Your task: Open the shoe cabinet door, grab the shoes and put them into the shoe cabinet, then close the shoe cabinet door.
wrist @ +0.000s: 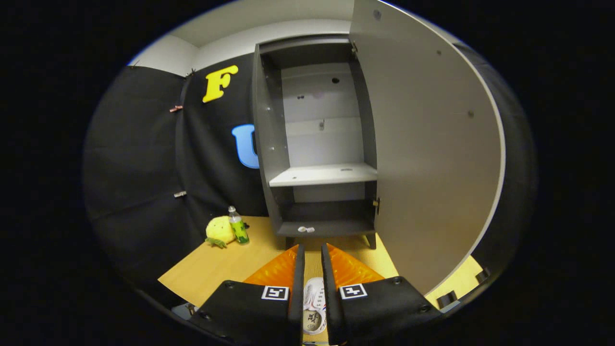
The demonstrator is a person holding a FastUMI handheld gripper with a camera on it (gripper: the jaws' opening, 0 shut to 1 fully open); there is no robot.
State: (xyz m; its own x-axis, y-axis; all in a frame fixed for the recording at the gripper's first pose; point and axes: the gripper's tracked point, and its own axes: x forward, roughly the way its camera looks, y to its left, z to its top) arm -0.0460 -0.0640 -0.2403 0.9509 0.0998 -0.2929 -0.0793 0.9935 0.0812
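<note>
White fabric shoe (314, 303), light and soft-sided, sits clamped between the nearly closed fingers (312, 257), just before the open shoe cabinet (319, 144). Judged best held at its stiffer collar or sole edge.

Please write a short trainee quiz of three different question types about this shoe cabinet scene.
1. True or false: the cabinet door is open.
2. What does the tool grip? A) bottle B) white shoe C) plush toy
3. What stands beside the yellow plush toy on the wooden floor?

Key: 1 true. 2 B, the white shoe sits between the nearly closed fingers. 3 the green bottle.
</note>
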